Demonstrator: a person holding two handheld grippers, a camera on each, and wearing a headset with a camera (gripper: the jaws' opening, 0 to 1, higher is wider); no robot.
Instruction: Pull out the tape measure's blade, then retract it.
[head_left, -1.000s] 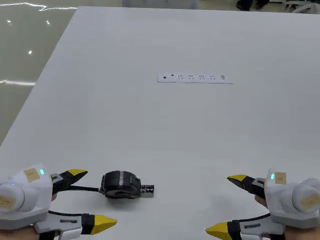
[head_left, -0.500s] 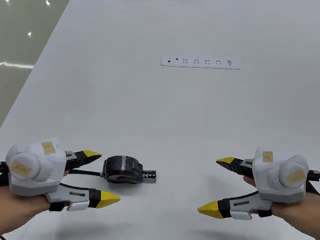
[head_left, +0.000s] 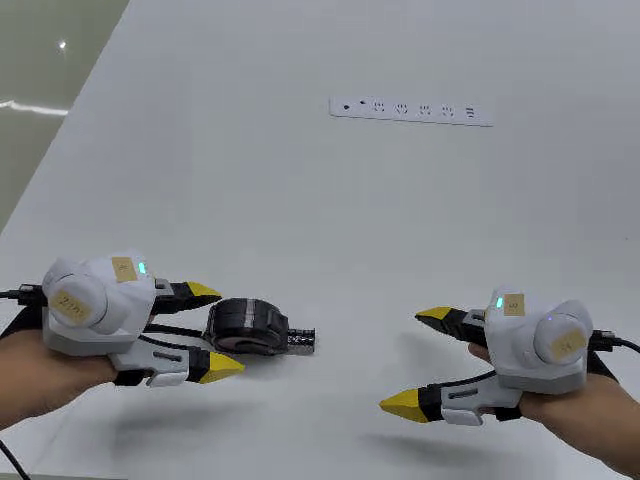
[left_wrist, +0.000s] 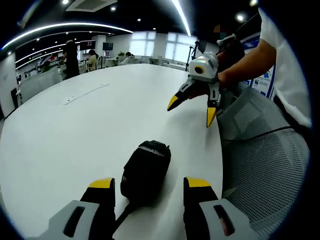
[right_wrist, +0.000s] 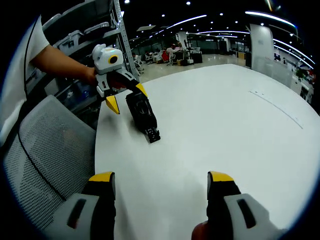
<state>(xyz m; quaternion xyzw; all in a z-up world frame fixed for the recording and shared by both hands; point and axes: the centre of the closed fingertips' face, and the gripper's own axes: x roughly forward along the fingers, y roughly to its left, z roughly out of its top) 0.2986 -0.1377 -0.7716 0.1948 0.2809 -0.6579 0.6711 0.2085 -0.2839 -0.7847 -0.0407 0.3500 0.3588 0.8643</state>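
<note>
A black tape measure (head_left: 245, 326) lies on the white table (head_left: 330, 230) near its front edge, its blade end pointing right. In the left gripper view the tape measure (left_wrist: 146, 170) sits just ahead of my left gripper (left_wrist: 149, 183), partly between the open yellow-tipped jaws. In the head view the left gripper (head_left: 211, 329) flanks the case's left end. My right gripper (head_left: 418, 360) stands open well to the right, with nothing between its jaws. From the right gripper view the tape measure (right_wrist: 142, 116) lies far ahead of the right gripper (right_wrist: 161, 177).
A white power strip (head_left: 411, 110) lies flat further back on the table. A mesh chair (right_wrist: 40, 150) stands by the table's near edge. Shelving and other people are in the far background.
My left gripper has moved forward, so its jaws now flank the tape measure's left end. The right gripper has come forward too. The tape measure has not moved.
</note>
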